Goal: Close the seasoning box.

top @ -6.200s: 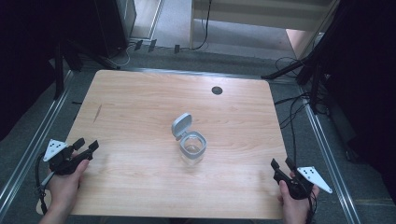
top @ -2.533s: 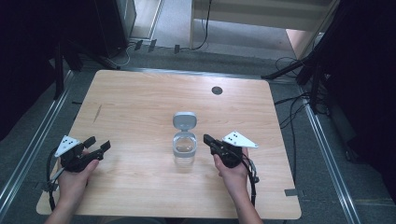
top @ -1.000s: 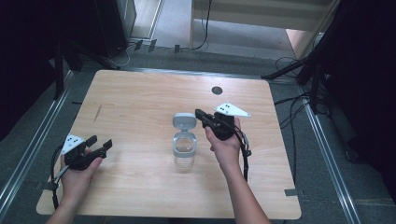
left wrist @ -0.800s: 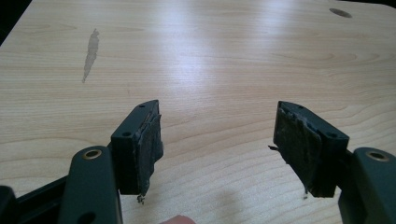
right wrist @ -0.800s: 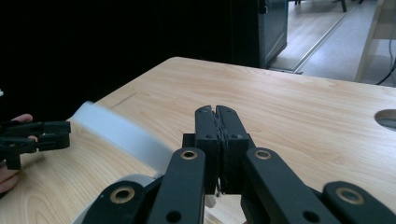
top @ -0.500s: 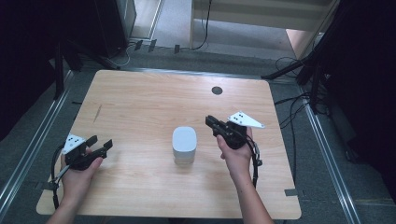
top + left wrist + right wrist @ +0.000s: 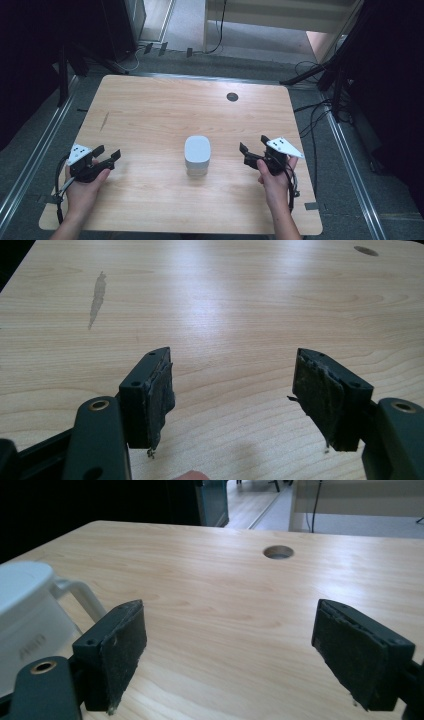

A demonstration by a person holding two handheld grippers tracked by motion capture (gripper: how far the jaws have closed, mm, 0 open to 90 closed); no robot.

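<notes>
We see a light wooden table (image 7: 150, 115) with a white lidded container (image 7: 197, 155) standing upright near its middle, slightly toward the person's side. Its lid is shut, so we cannot tell what is inside. From above it reads as a rounded-square white top over a paler, translucent-looking body.

The right gripper (image 7: 254, 154) sits to the right of the container, near but apart from it, with bare wood between them. Its jaws point left toward the container and stand spread wide, nothing between them. In the right gripper view we see the container (image 7: 25, 615) at the far left edge, beside and beyond the left jaw, not between the jaws. A white handle-like loop (image 7: 82, 597) sticks out from its side toward the jaw. Whether it touches the jaw we cannot tell.

The left gripper (image 7: 107, 155) rests near the table's left front edge, well apart from the container, held by the left hand (image 7: 82, 187). Its jaws are also wide apart and empty; in the left gripper view we see just bare wood between the worn pads (image 7: 162, 395).

A dark streak (image 7: 97, 295) marks the wood far left. A round hole (image 7: 232, 96) sits near the table's far edge, also seen at (image 7: 278, 552). The right hand (image 7: 272, 180) grips its tool from below.
</notes>
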